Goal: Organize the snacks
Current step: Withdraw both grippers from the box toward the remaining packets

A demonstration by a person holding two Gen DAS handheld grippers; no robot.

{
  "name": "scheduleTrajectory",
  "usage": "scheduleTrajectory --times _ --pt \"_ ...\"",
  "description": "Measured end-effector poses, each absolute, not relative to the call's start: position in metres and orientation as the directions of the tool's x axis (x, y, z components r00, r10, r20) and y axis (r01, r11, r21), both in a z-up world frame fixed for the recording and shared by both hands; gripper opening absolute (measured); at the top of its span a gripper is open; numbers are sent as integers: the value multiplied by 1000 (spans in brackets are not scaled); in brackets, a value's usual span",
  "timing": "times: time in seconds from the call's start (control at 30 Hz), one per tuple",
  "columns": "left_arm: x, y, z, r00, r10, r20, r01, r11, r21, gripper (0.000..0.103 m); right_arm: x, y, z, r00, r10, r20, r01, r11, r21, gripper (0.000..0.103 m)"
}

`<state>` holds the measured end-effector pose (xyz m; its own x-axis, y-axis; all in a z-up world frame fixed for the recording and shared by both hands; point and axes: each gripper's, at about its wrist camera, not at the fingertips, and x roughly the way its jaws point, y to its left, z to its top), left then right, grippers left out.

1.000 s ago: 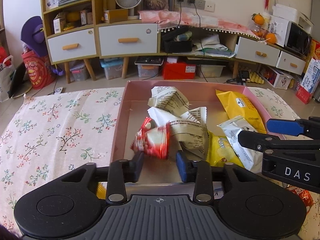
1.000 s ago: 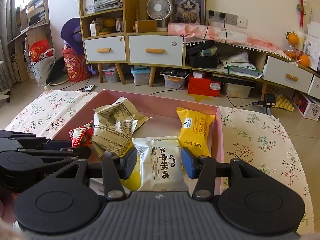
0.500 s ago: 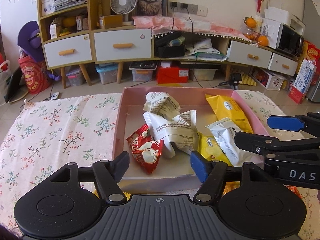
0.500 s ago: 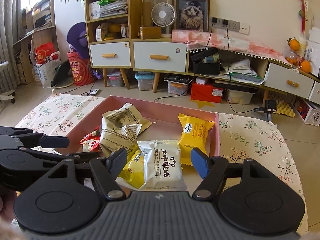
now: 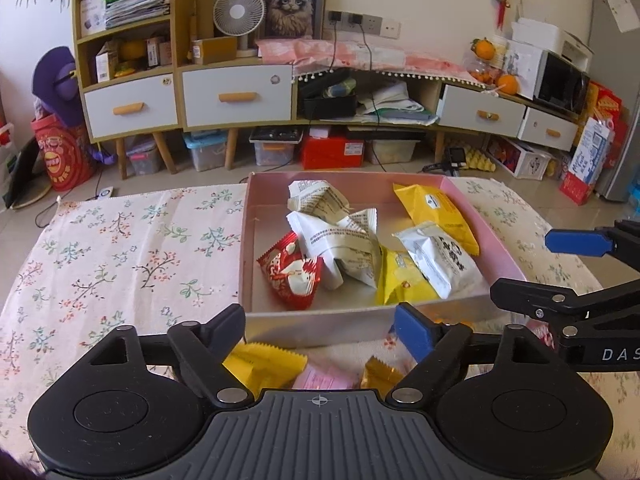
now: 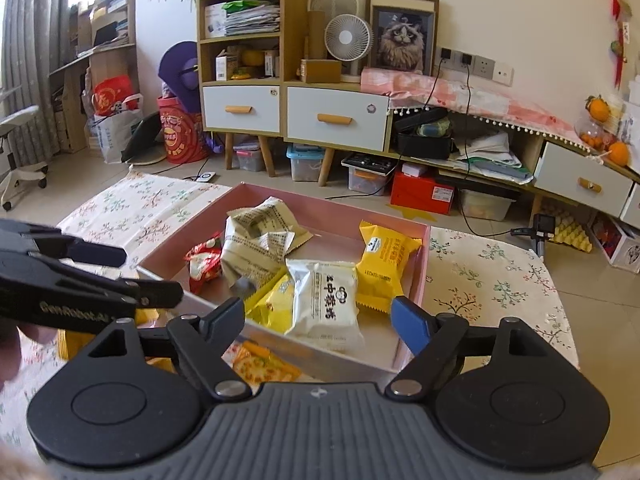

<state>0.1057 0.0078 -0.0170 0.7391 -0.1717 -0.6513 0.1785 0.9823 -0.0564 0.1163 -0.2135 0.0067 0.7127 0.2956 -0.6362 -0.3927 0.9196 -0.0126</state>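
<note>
A pink box [image 5: 243, 240] on the floral cloth holds a red packet [image 5: 292, 276], crumpled white packets [image 5: 340, 240], a white packet with black characters [image 5: 440, 260] and two yellow packets [image 5: 436, 208]. My left gripper [image 5: 318, 320] hangs just before the box's near wall, its jaws opening with nothing gripped. My right gripper [image 6: 316, 308] is over the near right corner, its jaws also opening; the white packet [image 6: 326, 300] lies free in the box beyond them. Each gripper also shows in the other's view: the right gripper [image 5: 548, 268] and the left gripper [image 6: 132, 274].
Loose packets lie on the cloth in front of the box: a yellow one [image 5: 264, 364], a pink one [image 5: 324, 380], a gold one [image 5: 380, 376]. The flowered tablecloth [image 5: 120, 256] spreads left of the box. Past the table's far edge stand low cabinets [image 5: 236, 96] and storage bins.
Both grippers have opened and drawn back toward me. The left let go of the red packet and the right let go of the white packet; both now lie in the box.
</note>
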Motion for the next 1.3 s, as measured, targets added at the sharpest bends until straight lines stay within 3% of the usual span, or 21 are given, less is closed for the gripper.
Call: scheduleTrajectory --times 0.47,0.8,1.3 --pt "69 14 -24 733 -194 -652 248 969 -9 96 87 -227 -2 681 316 -661 -413 911 10 91" --pt "46 24 -37 739 -175 -651 288 955 70 96 74 -231 -5 692 304 -655 -417 909 -18 97" --pt "33 50 -51 742 -173 -648 293 953 81 97 52 -232 -17 677 297 -674 -445 894 -52 99"
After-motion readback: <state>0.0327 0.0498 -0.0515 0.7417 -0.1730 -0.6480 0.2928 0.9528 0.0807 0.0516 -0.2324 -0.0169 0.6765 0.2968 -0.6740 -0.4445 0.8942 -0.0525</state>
